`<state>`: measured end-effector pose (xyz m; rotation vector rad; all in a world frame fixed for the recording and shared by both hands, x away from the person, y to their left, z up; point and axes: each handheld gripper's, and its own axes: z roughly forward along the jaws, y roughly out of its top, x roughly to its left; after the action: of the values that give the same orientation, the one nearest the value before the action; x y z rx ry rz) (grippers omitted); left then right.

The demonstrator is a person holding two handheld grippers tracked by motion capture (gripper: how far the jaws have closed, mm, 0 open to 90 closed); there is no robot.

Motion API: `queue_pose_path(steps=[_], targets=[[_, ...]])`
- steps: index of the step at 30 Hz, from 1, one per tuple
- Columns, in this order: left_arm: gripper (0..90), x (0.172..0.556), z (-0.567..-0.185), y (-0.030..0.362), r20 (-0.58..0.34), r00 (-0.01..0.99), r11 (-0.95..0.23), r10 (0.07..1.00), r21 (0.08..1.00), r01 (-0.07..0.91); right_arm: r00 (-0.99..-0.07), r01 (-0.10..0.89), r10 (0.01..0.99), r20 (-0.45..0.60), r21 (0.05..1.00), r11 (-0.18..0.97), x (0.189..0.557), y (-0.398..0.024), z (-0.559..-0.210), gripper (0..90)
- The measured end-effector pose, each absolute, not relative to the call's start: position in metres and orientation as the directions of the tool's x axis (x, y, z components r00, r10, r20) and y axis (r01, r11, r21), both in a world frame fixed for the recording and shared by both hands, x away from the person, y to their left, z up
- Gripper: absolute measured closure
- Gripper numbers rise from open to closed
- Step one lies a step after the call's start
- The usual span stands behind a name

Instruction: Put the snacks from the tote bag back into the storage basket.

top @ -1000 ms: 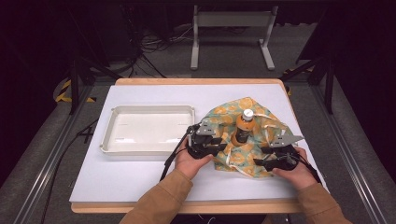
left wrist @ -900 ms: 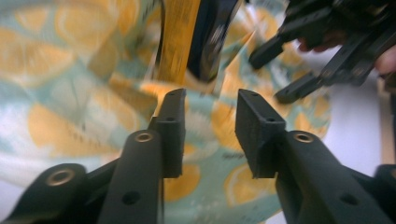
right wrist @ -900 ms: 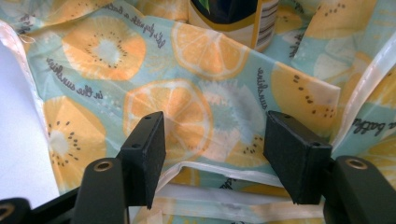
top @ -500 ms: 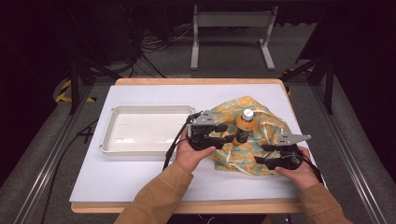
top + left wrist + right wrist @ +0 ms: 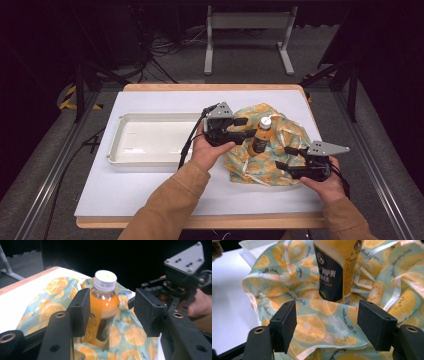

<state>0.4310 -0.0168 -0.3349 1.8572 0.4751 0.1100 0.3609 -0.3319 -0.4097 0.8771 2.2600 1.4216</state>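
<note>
Bottle (image 5: 103, 302) of orange drink stands upright on the fruit-print cloth (image 5: 280, 150), right of centre in the high view, its white cap up and its base sunk in the folds. In the left gripper view it sits between the two black pads: the left-hand pad (image 5: 80, 311) lies against or just beside its shoulder, while the right-hand pad (image 5: 149, 315) stands clear of it, so the left gripper (image 5: 245, 128) has no squeeze on it; its jaws have just been opening, with the bottle between them. Against the picture from a second back, this gripper sits higher in the frame, up near the bottle's neck rather than down at the cloth's near-left edge. The right gripper (image 5: 282, 158), at the lower right of the high view, has moved little; its jaws have also just been widening, and in its own view the pads (image 5: 285, 325) stand wide apart just over the cloth's near hem, pinching nothing. So both grips look let go, and the bottle stands on its own in the middle of the cloth. I judge the placing step done and the wrapping or gathering of the cloth corners next. A white tray (image 5: 120, 150) lies left of centre on the white table (image 5: 100, 200), apart from the cloth.
</note>
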Motion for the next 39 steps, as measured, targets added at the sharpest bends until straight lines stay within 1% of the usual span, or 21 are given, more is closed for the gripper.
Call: queue_pose_path(steps=[4,7,9,11,16,27,32,36,39], targets=[[46.1,0.438,-0.334,-0.025,-0.144,0.916,-0.266,0.374,0.930,0.255,-0.754,0.314,0.656,0.044,0.901,0.300,0.360,-0.335,-0.408,31.7],[44.6,0.441,-0.334,-0.030,-0.152,0.917,-0.259,0.368,0.931,0.258,-0.751,0.308,0.659,0.044,0.906,0.291,0.360,-0.337,-0.407,31.3],[42.8,0.444,-0.335,-0.035,-0.193,0.915,-0.226,0.356,0.932,0.284,-0.751,0.315,0.657,0.061,0.908,0.276,0.360,-0.338,-0.408,30.1],[42.3,0.447,-0.337,-0.040,-0.214,0.914,-0.205,0.345,0.933,0.296,-0.752,0.316,0.656,0.063,0.908,0.275,0.360,-0.340,-0.408,30.1],[42.1,0.451,-0.340,-0.049,-0.196,0.917,-0.222,0.349,0.933,0.284,-0.751,0.313,0.657,0.063,0.910,0.271,0.360,-0.341,-0.408,30.1],[39.8,0.459,-0.351,-0.064,-0.197,0.914,-0.252,0.356,0.921,0.297,-0.747,0.318,0.662,0.065,0.909,0.270,0.360,-0.342,-0.409,30.1],[41.9,0.459,-0.355,-0.070,-0.175,0.910,-0.269,0.377,0.919,0.288,-0.747,0.316,0.662,0.063,0.910,0.270,0.360,-0.342,-0.409,30.2],[43.1,0.459,-0.357,-0.073,-0.140,0.910,-0.290,0.389,0.919,0.266,-0.743,0.315,0.666,0.060,0.910,0.270,0.360,-0.342,-0.409,30.2],[46.3,0.457,-0.357,-0.074,-0.105,0.909,-0.304,0.404,0.921,0.242,-0.742,0.316,0.668,0.062,0.910,0.267,0.360,-0.343,-0.409,30.3]])
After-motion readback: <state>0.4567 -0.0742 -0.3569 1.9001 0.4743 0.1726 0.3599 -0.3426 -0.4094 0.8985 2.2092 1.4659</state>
